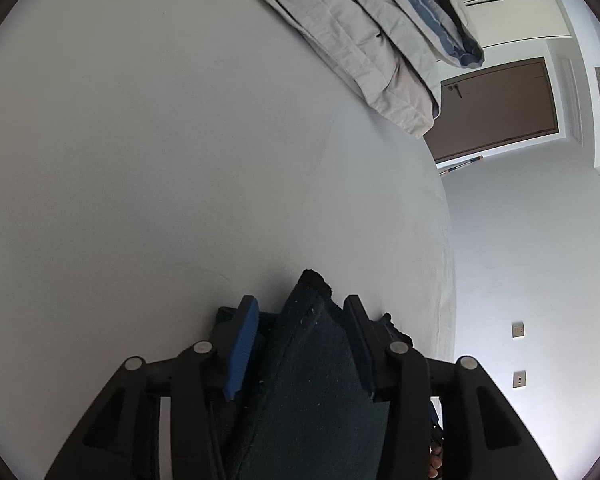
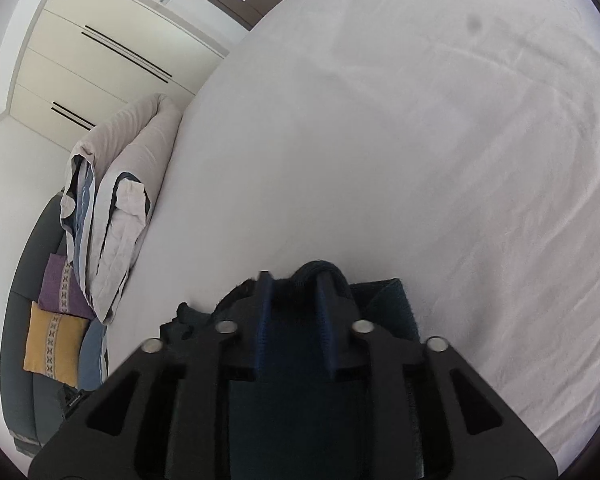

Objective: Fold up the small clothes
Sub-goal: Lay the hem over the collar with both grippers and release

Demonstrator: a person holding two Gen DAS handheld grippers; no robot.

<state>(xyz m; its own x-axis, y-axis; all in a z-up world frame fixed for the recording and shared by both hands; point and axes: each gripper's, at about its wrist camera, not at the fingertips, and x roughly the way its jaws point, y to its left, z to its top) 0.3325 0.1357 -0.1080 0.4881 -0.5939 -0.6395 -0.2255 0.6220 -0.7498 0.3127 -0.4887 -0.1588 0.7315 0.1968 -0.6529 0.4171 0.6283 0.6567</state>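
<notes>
The left gripper (image 1: 298, 312) has its blue-padded fingers (image 1: 242, 350) closed on a dark green garment (image 1: 308, 380), a thick fold of the cloth filling the gap between them and poking out past the tips. The right gripper (image 2: 294, 288) is likewise clamped on the same dark cloth (image 2: 296, 360), with a bunched roll of it squeezed between the two fingers and more of the fabric spreading out to either side beneath the linkage. In both wrist views the garment sits low over a white bed sheet (image 1: 180, 160), which is smooth near the left gripper and lightly creased toward the right side of the right wrist view.

Beyond the garment, a folded grey duvet with blue stripes (image 1: 360, 52) lies along the far edge of the bed. In the right wrist view the duvet hangs toward a dark grey sofa (image 2: 24, 360) beside the bed, which carries a purple cushion (image 2: 58, 290) and a yellow cushion (image 2: 52, 346) just below it. Cream wardrobe doors (image 2: 88, 56) with black bar handles stand behind. The left wrist view shows a brown door (image 1: 500, 108) past the bed corner and two wall sockets (image 1: 518, 354) on the white wall.
</notes>
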